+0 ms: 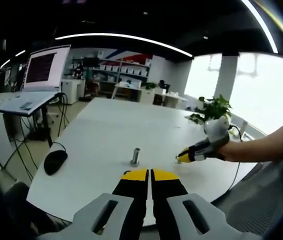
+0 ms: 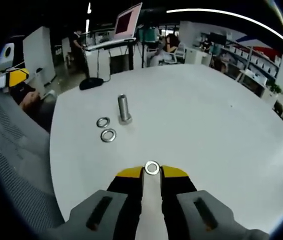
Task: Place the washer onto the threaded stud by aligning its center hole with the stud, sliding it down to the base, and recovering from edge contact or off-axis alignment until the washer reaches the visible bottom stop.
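The threaded stud (image 1: 135,156) stands upright on the white table (image 1: 106,135), just ahead of my left gripper (image 1: 149,175), whose yellow-tipped jaws are shut with nothing between them. My right gripper (image 1: 184,157) comes in from the right, low over the table, to the right of the stud. In the right gripper view a small steel washer (image 2: 152,168) sits between the tips of my right gripper (image 2: 152,171), which is shut on it. The stud (image 2: 124,109) is farther ahead and to the left, with two loose washers (image 2: 103,122) (image 2: 108,135) lying flat beside it.
A black mouse (image 1: 55,161) lies near the table's left edge. A potted plant (image 1: 214,107) stands at the far right edge. A desk with a monitor (image 1: 44,67) is beyond the table. A gloved hand (image 1: 216,131) holds the right gripper.
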Available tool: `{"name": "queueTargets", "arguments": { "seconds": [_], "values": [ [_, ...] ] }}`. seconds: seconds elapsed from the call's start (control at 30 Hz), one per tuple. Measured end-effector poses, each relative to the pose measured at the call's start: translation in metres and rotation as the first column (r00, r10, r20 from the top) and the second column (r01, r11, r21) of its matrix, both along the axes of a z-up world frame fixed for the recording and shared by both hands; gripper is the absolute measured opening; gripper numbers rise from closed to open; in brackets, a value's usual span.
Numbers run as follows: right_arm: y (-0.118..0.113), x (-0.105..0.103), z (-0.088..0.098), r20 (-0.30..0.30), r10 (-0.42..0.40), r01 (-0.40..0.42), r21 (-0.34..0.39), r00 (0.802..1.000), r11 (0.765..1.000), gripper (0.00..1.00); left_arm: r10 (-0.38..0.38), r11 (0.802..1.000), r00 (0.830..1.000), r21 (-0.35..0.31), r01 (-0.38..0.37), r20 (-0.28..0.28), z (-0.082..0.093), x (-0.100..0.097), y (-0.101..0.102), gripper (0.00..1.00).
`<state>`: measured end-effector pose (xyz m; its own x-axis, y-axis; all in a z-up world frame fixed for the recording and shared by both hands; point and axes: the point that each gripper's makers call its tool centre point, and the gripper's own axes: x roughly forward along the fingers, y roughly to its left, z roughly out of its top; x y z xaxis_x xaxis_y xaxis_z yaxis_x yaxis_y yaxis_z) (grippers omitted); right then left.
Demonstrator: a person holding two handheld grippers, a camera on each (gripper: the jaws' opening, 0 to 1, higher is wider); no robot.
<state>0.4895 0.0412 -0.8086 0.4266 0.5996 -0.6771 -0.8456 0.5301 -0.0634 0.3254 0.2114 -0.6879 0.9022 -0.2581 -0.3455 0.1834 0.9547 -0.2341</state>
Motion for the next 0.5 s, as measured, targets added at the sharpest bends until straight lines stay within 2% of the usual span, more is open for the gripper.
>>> {"name": "queueTargets", "arguments": {
  "seconds": [0.23, 0.5],
  "values": [
    [-0.007, 0.006, 0.012, 0.017, -0.033, 0.032, 0.026, 0.999, 0.999, 0.15, 0.0, 1.0, 1.0, -0.004, 0.0, 0.009, 0.002, 0.0, 0.0, 0.0],
    [-0.015, 0.013, 0.017, 0.042, -0.058, 0.058, 0.02, 0.997, 0.998, 0.15, 0.0, 1.0, 1.0, 0.002, -0.001, 0.006, 0.001, 0.0, 0.0, 0.0]
  ]
}}
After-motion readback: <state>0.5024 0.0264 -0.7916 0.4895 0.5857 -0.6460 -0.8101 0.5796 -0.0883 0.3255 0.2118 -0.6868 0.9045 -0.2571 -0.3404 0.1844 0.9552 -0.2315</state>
